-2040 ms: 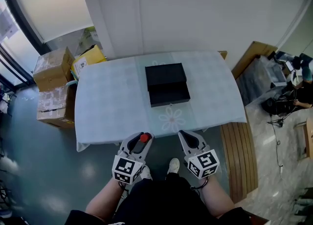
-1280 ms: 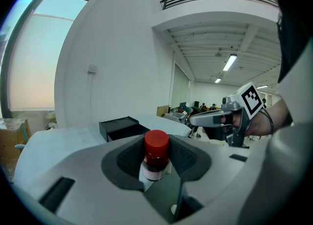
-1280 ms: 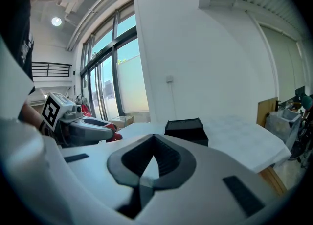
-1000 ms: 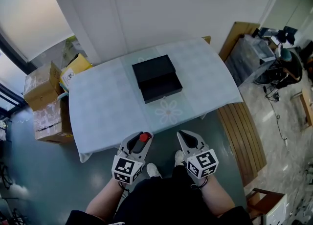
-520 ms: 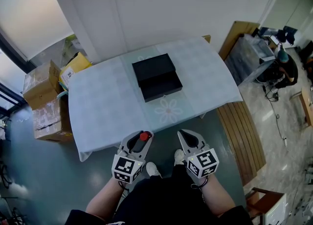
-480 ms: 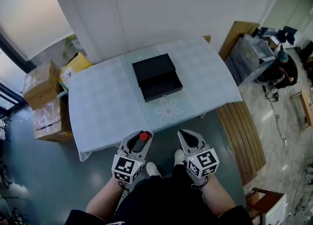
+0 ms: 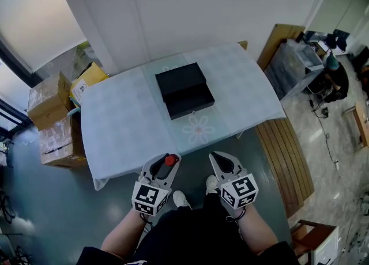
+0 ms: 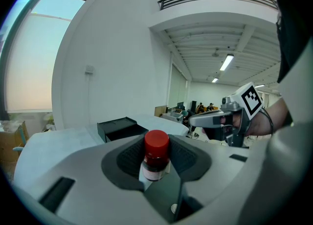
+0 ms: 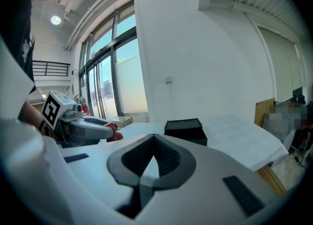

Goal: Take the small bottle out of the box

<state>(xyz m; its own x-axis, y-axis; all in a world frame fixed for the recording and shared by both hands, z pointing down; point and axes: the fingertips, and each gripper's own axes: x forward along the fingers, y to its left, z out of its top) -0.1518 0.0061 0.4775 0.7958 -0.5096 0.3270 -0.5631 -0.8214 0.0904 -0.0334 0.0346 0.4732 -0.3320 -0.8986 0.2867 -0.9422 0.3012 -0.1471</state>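
Between the dark ribbed fingers [image 8: 128, 158] of the grey left gripper [image 8: 156, 166], one small brown bottle [image 8: 156, 156] with a round red cap and a pale label stood upright, pinched on both sides. Any print on the label was too small to read. The bottle hung in front of the person, off the near edge of the counter [image 7: 127, 125] and well apart from the one black rectangular box [image 7: 184, 91]. The box lay in two stepped parts near the middle of the pale checked cloth, just beyond a single printed flower [image 7: 199, 128]. Beside the left gripper, the grey right gripper [image 9: 154, 164] had its fingers [image 9: 168, 156] pressed together on nothing. Two brown cardboard cartons [image 7: 46, 94] stood on the floor left of the counter.
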